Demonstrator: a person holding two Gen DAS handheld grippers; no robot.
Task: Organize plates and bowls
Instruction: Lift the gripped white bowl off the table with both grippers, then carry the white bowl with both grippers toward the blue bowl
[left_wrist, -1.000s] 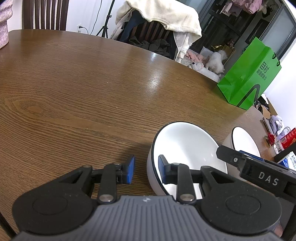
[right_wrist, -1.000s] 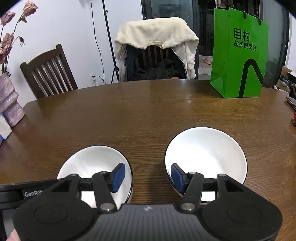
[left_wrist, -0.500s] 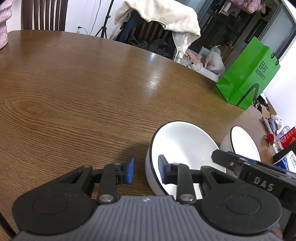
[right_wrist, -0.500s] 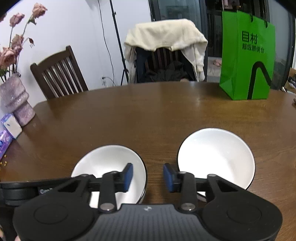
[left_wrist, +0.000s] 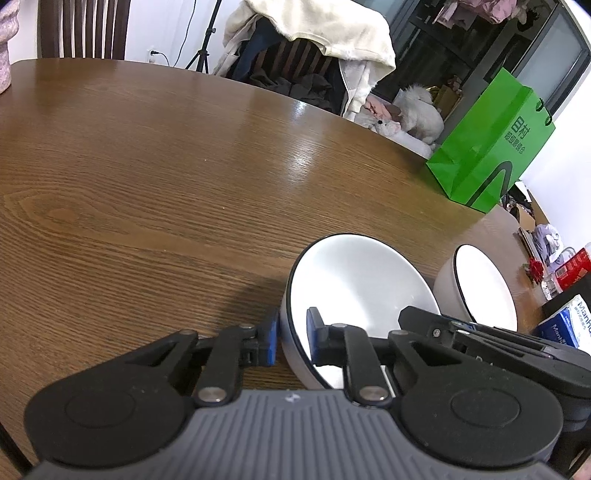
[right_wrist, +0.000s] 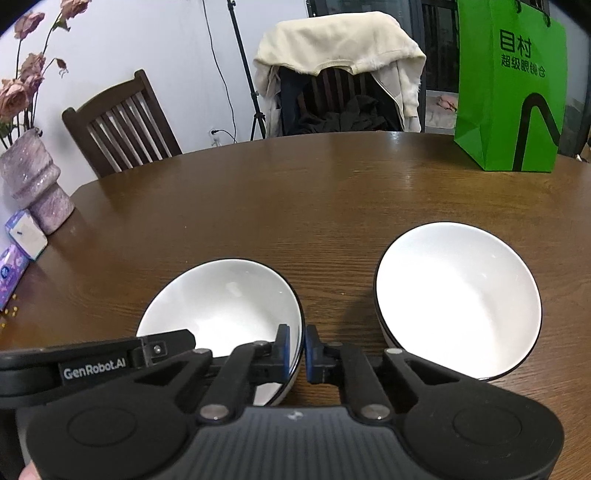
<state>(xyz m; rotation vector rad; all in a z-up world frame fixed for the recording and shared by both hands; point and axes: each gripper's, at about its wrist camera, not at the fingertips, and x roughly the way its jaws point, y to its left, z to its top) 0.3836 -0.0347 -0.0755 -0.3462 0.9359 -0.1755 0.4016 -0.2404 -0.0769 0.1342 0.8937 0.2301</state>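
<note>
Left gripper (left_wrist: 291, 339) closing on near rim of left bowl (left_wrist: 354, 288), pads astride the wall; right gripper (right_wrist: 297, 349) clamped on right-hand rim of that same bowl (right_wrist: 221, 306). Second bowl (right_wrist: 458, 295) just right of it, apart, untouched. Stacking judged not yet begun; both bowls separate on table (right_wrist: 295, 192). No plates seen. Beyond the left bowl: green bag (right_wrist: 511, 85) far right, vase (right_wrist: 33, 181) and tissue pack (right_wrist: 26, 240) far left. Nothing obstructing.

Even indoor light; glare streak on the brown wooden counter (left_wrist: 306, 155); sharp focus; strong fisheye bending at edges.
</note>
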